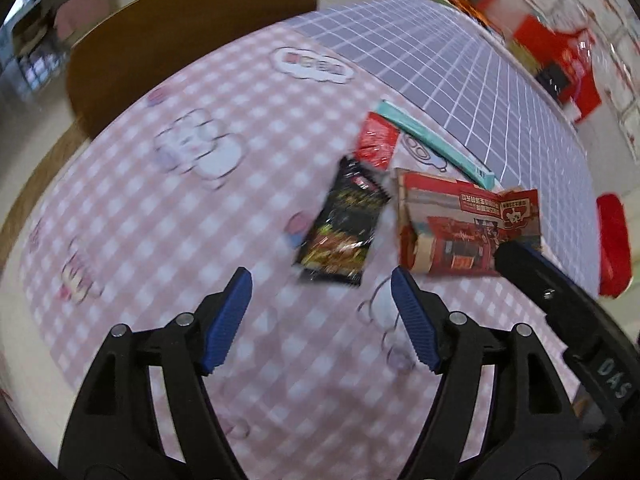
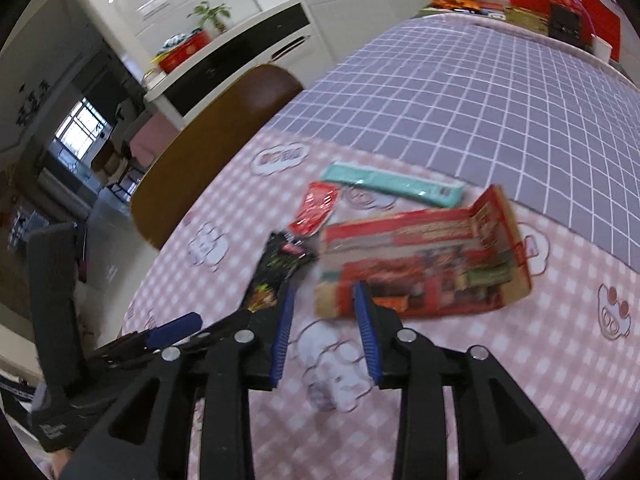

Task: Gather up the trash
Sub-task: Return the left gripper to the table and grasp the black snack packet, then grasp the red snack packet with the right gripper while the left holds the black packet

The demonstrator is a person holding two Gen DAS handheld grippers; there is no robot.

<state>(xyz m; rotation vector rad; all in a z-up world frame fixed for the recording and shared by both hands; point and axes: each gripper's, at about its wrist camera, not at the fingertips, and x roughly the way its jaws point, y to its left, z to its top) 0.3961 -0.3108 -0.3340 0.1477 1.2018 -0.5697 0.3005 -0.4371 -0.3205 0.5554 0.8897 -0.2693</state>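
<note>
Trash lies clustered on the pink gingham tablecloth (image 1: 168,240). Left wrist view: a black foil snack wrapper (image 1: 344,224) just beside a flattened red cardboard box (image 1: 464,232), a small red foil sachet (image 1: 376,140) beyond them, and a long mint-green packet (image 1: 436,144) by the edge of the grey grid-pattern cloth (image 1: 460,60). Left gripper (image 1: 322,322) spread wide over bare cloth, nothing between the jaws. Right gripper's black finger enters from the right, over the box's near corner. Brown wooden chair back (image 1: 188,32) beyond the table edge.

Right wrist view: same four items, blurred. Right gripper (image 2: 324,332) partly spread, empty, its fingertips level with the black wrapper and the box's near edge; contact cannot be told. The left gripper shows at lower left.
</note>
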